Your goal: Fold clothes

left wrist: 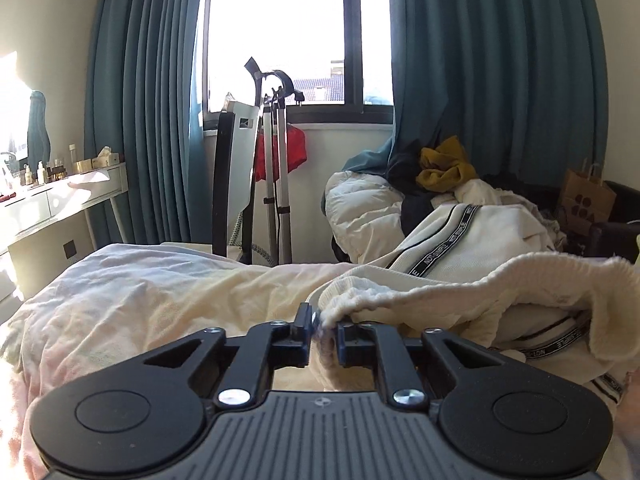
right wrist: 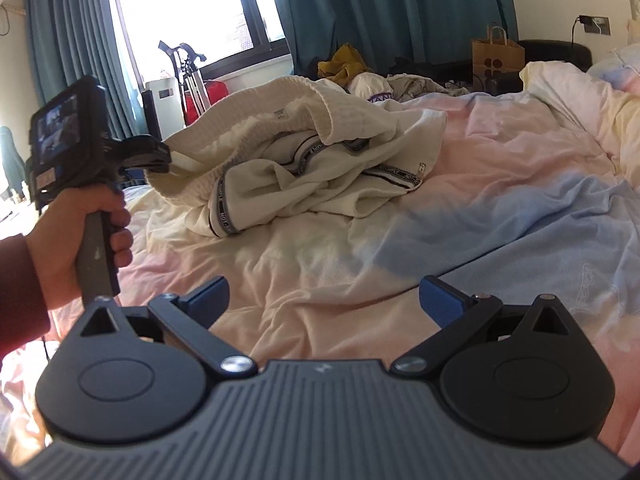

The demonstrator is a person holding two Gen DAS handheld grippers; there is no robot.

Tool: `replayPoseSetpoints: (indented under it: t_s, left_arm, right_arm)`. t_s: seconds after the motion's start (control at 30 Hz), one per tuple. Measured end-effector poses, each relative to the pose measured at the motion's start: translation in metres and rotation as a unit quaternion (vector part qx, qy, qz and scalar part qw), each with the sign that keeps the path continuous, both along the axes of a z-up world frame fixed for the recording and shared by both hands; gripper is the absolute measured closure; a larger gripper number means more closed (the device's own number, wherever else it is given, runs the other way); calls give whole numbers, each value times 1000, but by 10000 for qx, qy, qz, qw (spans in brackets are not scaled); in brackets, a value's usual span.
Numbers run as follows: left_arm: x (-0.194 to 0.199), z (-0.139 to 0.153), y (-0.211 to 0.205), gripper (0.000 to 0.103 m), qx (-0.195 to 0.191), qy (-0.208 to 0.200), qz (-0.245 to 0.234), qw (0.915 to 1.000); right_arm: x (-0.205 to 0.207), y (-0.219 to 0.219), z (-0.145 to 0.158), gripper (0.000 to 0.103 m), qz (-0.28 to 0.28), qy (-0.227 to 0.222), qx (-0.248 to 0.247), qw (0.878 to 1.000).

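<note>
A cream garment (right wrist: 304, 152) with black-and-white lettered tape trim lies crumpled on the bed; it also shows in the left wrist view (left wrist: 480, 300). My left gripper (left wrist: 324, 334) is shut on its ribbed hem and lifts that edge off the bed; from the right wrist view this gripper (right wrist: 168, 158) is at the left, held by a hand. My right gripper (right wrist: 322, 300) is open and empty, low over the bedsheet, in front of the garment and apart from it.
The bed has a rumpled pastel pink, blue and cream sheet (right wrist: 460, 216). A pile of other clothes (left wrist: 432, 184) lies past the bed by teal curtains. A paper bag (right wrist: 498, 56), a dressing table (left wrist: 60, 200) and a metal stand (left wrist: 276, 176) stand by the window.
</note>
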State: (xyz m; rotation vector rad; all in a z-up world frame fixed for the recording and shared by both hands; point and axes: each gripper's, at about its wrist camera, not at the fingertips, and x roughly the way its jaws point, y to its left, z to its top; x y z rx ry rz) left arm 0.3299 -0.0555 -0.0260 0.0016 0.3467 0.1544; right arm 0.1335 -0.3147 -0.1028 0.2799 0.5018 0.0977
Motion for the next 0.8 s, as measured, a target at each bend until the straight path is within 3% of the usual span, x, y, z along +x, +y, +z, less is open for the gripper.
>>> replayPoseSetpoints:
  t_s: [0.2,0.3,0.6,0.73,0.8]
  left_arm:
    - [-81,38,-13,92,20,-488,-489,9976]
    - [-129,62,-16,92,19,-671,-807,9945]
    - [-251,119,32,92,-500,-1142,-977,9874]
    - [-275,116,57,92,-781,-1124,-893,9866]
    - [-279,107,72,92,-844,-1207,-858,9854]
  right_arm:
    - [-3,-32,-5,0,-409,-15,1132,9927]
    - [-9,-37,-1,0,-445,-147,1444,9884]
    - [-16,4,3,0,482,56,957,9942]
    - [-13,41,-10,0,1092,660,529,9904]
    - [-19,57,-8,0,1408,695,512,9863]
